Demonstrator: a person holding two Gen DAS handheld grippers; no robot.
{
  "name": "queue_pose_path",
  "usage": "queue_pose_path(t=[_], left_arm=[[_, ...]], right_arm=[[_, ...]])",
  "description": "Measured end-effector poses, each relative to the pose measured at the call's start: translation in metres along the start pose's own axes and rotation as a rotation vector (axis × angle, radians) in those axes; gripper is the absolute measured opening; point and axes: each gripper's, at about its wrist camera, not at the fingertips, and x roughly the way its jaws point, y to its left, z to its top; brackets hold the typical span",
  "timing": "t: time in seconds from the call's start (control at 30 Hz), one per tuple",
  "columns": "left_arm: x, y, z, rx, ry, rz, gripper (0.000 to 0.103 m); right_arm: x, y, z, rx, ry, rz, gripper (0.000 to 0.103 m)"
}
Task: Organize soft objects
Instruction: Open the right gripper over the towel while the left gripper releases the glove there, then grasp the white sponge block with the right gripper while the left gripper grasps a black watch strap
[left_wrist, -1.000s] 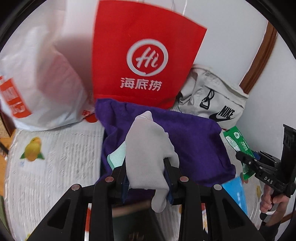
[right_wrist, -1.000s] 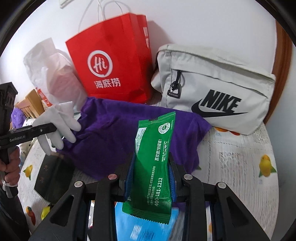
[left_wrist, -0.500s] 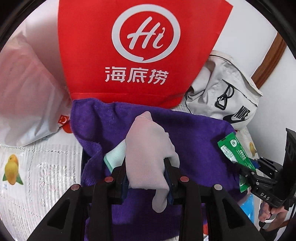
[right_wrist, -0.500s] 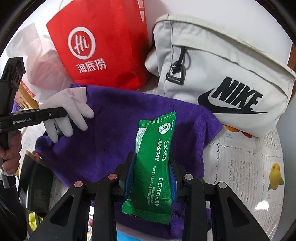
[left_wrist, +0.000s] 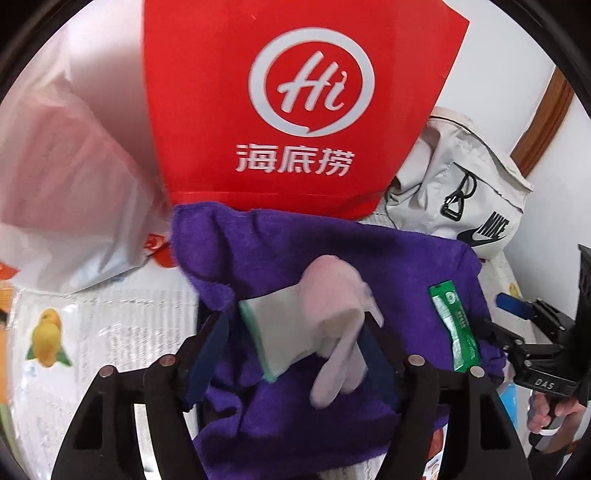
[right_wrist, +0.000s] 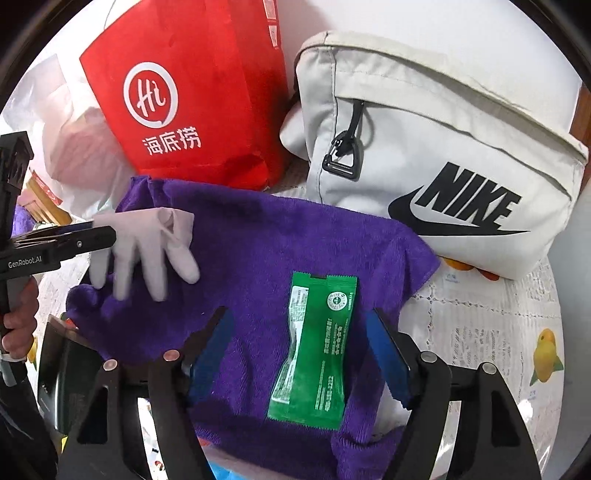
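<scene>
The left gripper (left_wrist: 295, 339) points steeply down over the purple towel (left_wrist: 314, 258), its fingers (left_wrist: 208, 343) spreading wider; the white glove (left_wrist: 332, 314) lies between them, blurred, and whether a pad touches it cannot be told; the right gripper (right_wrist: 301, 350) tilts down likewise, fingers (right_wrist: 386, 349) opening clear of the green packet (right_wrist: 317, 347), which lies flat on the towel; a red paper bag (right_wrist: 192, 96) and grey Nike bag (right_wrist: 443, 155) stand behind on the desk (right_wrist: 480, 332).

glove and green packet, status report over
Both grippers' jaws opening. Left gripper: white glove dropping onto purple towel. Right gripper: green packet released on towel. Nothing blocking.
</scene>
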Motion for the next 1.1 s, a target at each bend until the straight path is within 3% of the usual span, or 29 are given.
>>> queue_pose_path(t=[0.33, 0.43, 0.6, 0.77, 0.9, 1.1], left_arm=[[-0.06, -0.005, -0.042, 0.073, -0.07, 0.168, 0.072], [-0.085, -0.005, -0.062, 0.07, -0.105, 0.122, 0.072], [-0.12, 0.004, -0.095, -0.035, -0.189, 0.062, 0.072], [-0.137, 0.003, -0.132, -0.007, -0.155, 0.037, 0.072], [-0.143, 0.003, -0.162, -0.011, -0.13, 0.036, 0.072], [-0.145, 0.0, -0.196, -0.009, -0.094, 0.036, 0.072]], right_arm=[[-0.047, 0.014, -0.023, 0.015, -0.049, -0.092, 0.086], [-0.068, 0.018, -0.037, 0.019, -0.066, -0.076, 0.086], [-0.103, 0.025, -0.063, 0.051, -0.111, 0.0, 0.086], [-0.133, 0.032, -0.099, 0.081, -0.194, 0.038, 0.086], [-0.146, 0.041, -0.126, 0.066, -0.145, 0.112, 0.086], [-0.164, 0.056, -0.164, 0.052, -0.162, 0.051, 0.086]])
